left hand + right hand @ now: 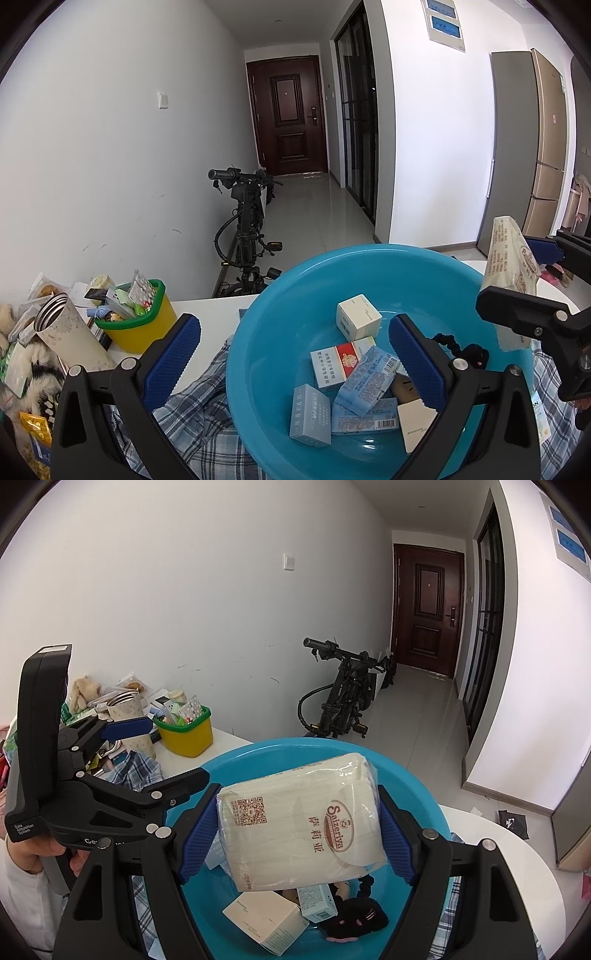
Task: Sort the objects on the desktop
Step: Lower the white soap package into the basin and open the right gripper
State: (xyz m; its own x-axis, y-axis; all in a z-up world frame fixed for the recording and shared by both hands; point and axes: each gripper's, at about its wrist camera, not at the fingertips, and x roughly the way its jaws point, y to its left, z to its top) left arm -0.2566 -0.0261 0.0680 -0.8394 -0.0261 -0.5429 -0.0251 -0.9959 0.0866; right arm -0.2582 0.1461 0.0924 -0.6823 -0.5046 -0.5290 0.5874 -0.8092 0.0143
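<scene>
A blue plastic basin (280,295) sits on the white table and holds several small boxes (358,317) and a black plush item (354,919). My right gripper (295,834) is shut on a cream tissue pack (299,819) and holds it above the basin; the pack also shows in the left wrist view (511,258). My left gripper (295,350) is open and empty, its blue pads (173,354) spread over the basin's near left rim. The left gripper also shows in the right wrist view (125,753), at the left.
A yellow-and-green bin (136,325) full of small items and a patterned steel tumbler (70,339) stand at the left with clutter. A plaid shirt (199,406) lies under the basin. A black bike (243,221) leans on the wall beyond the table.
</scene>
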